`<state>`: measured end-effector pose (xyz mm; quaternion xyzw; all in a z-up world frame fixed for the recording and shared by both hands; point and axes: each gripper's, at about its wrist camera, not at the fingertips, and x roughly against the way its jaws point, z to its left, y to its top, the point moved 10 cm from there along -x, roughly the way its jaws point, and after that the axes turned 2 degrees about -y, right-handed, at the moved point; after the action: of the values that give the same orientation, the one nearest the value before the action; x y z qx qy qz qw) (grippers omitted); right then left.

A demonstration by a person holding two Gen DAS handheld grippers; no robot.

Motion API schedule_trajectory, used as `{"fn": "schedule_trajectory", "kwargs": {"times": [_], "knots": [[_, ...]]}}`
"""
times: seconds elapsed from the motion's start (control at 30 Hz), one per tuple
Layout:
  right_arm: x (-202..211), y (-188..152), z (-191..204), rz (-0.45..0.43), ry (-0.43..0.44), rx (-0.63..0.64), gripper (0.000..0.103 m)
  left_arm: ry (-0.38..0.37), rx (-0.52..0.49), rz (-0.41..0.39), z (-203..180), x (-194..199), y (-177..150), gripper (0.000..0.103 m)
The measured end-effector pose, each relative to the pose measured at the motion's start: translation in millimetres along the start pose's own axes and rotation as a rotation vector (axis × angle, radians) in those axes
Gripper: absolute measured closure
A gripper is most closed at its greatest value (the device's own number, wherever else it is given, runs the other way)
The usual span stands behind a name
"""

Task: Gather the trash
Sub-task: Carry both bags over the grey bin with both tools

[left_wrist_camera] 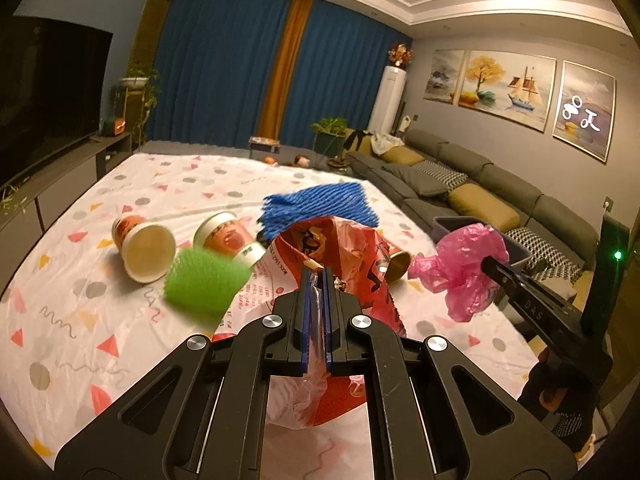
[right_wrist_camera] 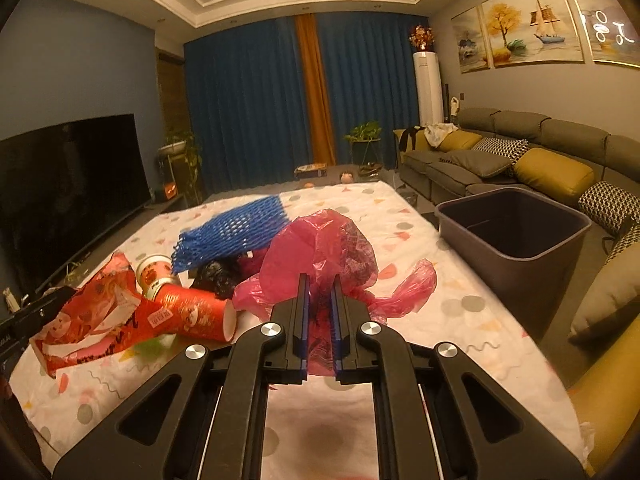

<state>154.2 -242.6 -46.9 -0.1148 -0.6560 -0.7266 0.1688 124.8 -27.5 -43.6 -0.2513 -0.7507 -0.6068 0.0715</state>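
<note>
The right gripper (right_wrist_camera: 319,292) pinches the pink plastic bag (right_wrist_camera: 324,248); the dark bin (right_wrist_camera: 516,216) stands ahead to its right, nearer this hand; the left gripper (left_wrist_camera: 318,284) is clamped on the red wrapper (left_wrist_camera: 340,248).

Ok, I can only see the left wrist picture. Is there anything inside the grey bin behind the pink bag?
Observer: In the right wrist view the grey bin is open on top, and it looks empty as far as I can see into it.
Operator: What's hiding under the blue net?
Observer: A crumpled black bag lies beneath the blue net.
Operator: Is the pink bag really pinched?
Observer: Yes. The right tool is shut on the pink bag, with a pad pressing on each side.
</note>
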Motion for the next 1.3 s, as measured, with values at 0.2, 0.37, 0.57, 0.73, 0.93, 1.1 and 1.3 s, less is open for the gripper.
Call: {"fn": "schedule_trajectory", "kwargs": {"times": [0.2,0.37,0.57,0.73,0.93,1.1,1.3], "knots": [[11.7,7.7,-17.6,-0.032,-0.015,-0.024,0.093,-0.034,-0.042,-0.018,-24.3,-10.2,11.5,0.099],[17.3,13.4,-37.9,-0.050,-0.028,-0.058,0.093,-0.081,-0.066,-0.014,-49.1,-27.2,19.2,0.099],[25.3,29.7,-66.5,-0.097,-0.094,-0.068,0.093,-0.153,-0.106,-0.014,-88.7,-55.2,30.1,0.099],[27.6,46.0,-102.5,-0.144,-0.192,-0.072,0.093,-0.222,-0.149,-0.023,-137.0,-82.9,44.3,0.099],[25.1,69.1,-151.4,-0.201,-0.292,-0.093,0.093,-0.306,-0.182,-0.038,-198.1,-121.6,61.9,0.099],[17.1,86.6,-186.5,-0.242,-0.356,-0.107,0.093,-0.354,-0.201,-0.032,-241.9,-163.1,69.2,0.099],[-3.3,90.6,-215.1,-0.243,-0.404,-0.143,0.093,-0.395,-0.199,0.008,-279.4,-220.3,67.8,0.099]]}}
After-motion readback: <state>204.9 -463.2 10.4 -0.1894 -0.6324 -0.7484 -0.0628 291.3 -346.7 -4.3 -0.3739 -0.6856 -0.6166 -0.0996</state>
